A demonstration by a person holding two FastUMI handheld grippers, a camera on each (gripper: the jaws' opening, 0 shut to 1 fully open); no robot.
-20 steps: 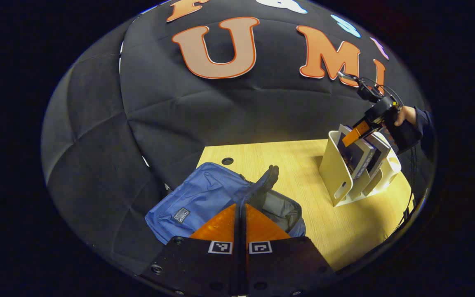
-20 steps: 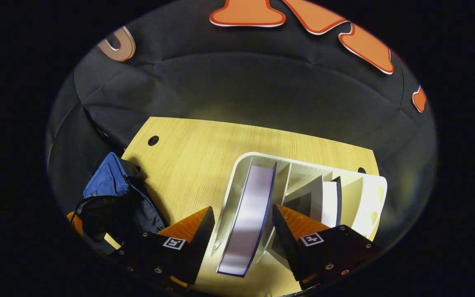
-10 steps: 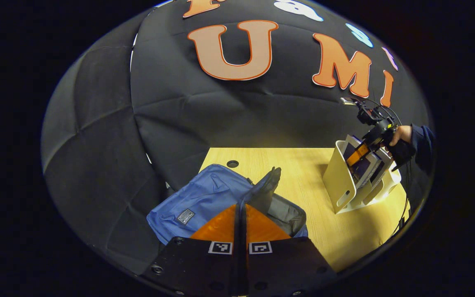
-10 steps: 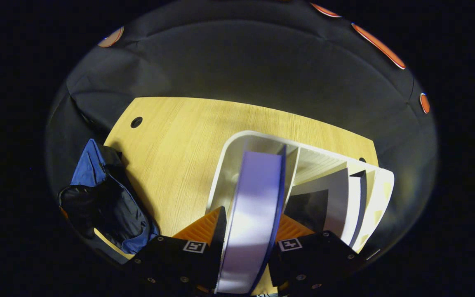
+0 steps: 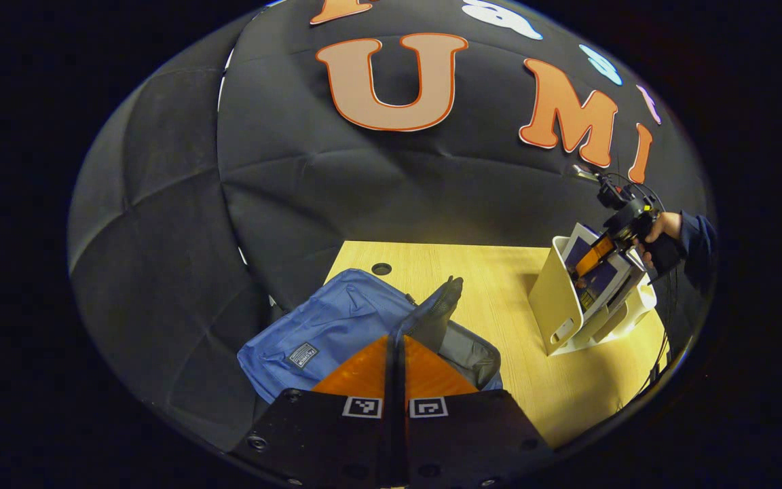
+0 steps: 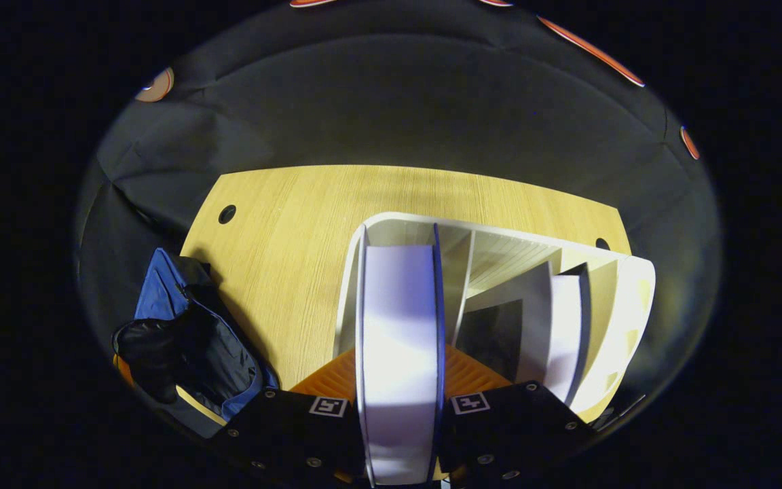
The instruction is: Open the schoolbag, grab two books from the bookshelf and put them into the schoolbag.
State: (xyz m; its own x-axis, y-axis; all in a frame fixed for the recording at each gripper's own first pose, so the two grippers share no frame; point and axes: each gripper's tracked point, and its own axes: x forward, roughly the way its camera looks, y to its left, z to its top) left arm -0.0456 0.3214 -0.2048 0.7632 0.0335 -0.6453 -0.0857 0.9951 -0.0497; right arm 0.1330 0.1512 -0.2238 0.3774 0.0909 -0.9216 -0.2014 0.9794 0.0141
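Observation:
The blue schoolbag (image 5: 323, 326) lies at the table's left end with its dark mouth (image 5: 466, 350) open. My left gripper (image 5: 396, 337) is shut on the bag's raised flap (image 5: 440, 309), holding it up. A white bookshelf (image 5: 557, 299) stands at the right end. In the right gripper view, my right gripper (image 6: 401, 360) is shut on the leftmost book (image 6: 401, 305), which stands upright in the bookshelf (image 6: 472, 227) with its page edge towards me. A second book (image 6: 564, 319) leans in a slot further right. The schoolbag (image 6: 180, 339) shows at the lower left there.
The wooden table (image 6: 309, 231) has cable holes near its back corners (image 6: 227, 214) (image 6: 602, 243). A person's hand (image 5: 659, 227) holds the right gripper (image 5: 605, 248) over the shelf. Bare tabletop (image 5: 499, 292) lies between bag and shelf. The black cloth wall stands close behind.
My right gripper, open a second ago, came down around the leftmost book and shut on it; the book now stands straighter. The left gripper kept hold of the bag's flap.

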